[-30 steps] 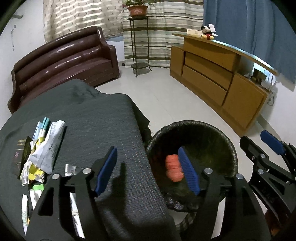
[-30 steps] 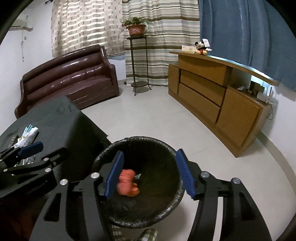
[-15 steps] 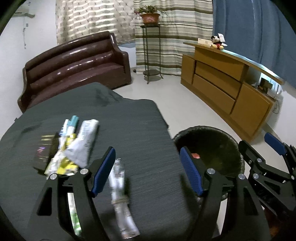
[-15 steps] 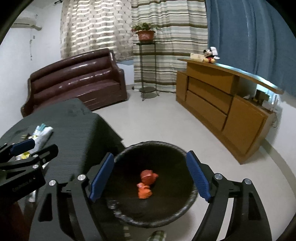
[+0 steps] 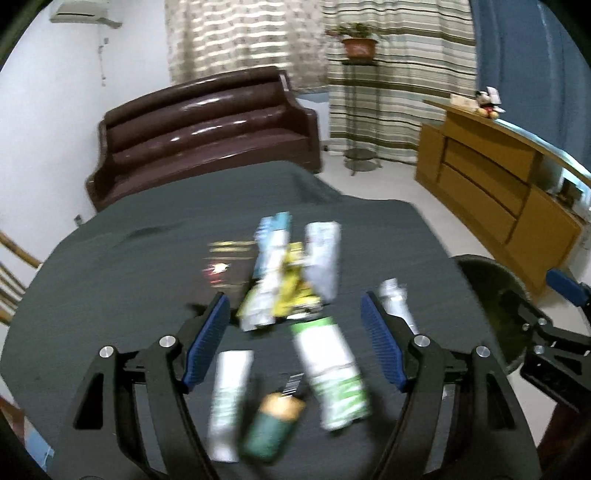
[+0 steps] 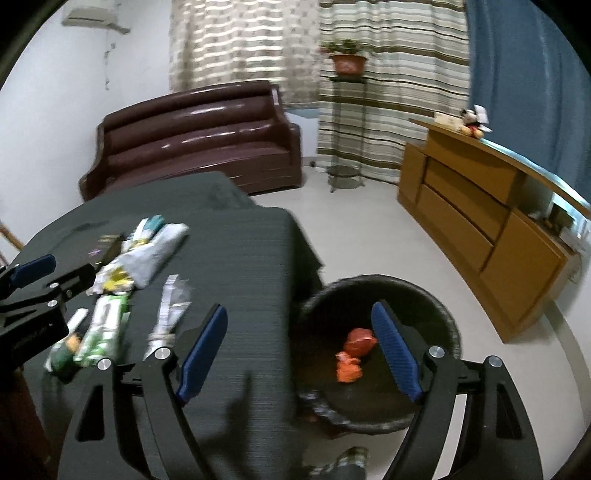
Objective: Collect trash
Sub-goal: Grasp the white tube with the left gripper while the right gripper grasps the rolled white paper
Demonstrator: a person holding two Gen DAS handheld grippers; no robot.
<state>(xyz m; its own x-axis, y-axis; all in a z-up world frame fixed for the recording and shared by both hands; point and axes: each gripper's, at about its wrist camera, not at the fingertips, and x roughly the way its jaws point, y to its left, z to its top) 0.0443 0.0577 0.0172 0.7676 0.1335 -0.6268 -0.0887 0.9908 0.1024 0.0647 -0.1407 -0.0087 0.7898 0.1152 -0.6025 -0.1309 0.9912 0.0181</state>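
The trash (image 5: 291, 280) is a loose heap of crumpled wrappers, white, pale blue and yellow, lying near the middle of the desk (image 5: 129, 280). Just nearer to you lie a green-and-white packet (image 5: 332, 369), a white tube-like packet (image 5: 229, 398) and a small dark green item with a tan top (image 5: 273, 424); a silvery wrapper (image 6: 168, 314) lies apart toward the bin side. All are motion-blurred, so no print can be read.

Your left gripper (image 5: 295, 343) hangs over this heap, its jaws spread wide with nothing between the blue pads. Your right gripper (image 6: 299, 350) is above the desk's edge and the bin (image 6: 439, 314); its jaws have just been opening and stand wide apart, holding nothing.

The bin is round, lined with a black bag, and stands on the floor just beside the desk. Two crumpled orange-red pieces (image 6: 354, 354) lie on its bottom.

The desk is covered by a dark grey cloth that hangs over the edge. Beyond it: a dark brown leather sofa (image 5: 207, 129) against the white wall, striped curtains (image 6: 388, 74), a potted plant (image 6: 347, 59) on a tall thin stand, a blue curtain (image 6: 524, 74), and a long wooden sideboard (image 6: 480, 229) bearing a small plush toy (image 6: 472, 122). The floor (image 6: 369, 229) is pale tile. An air conditioner (image 5: 85, 11) is mounted high on the wall.
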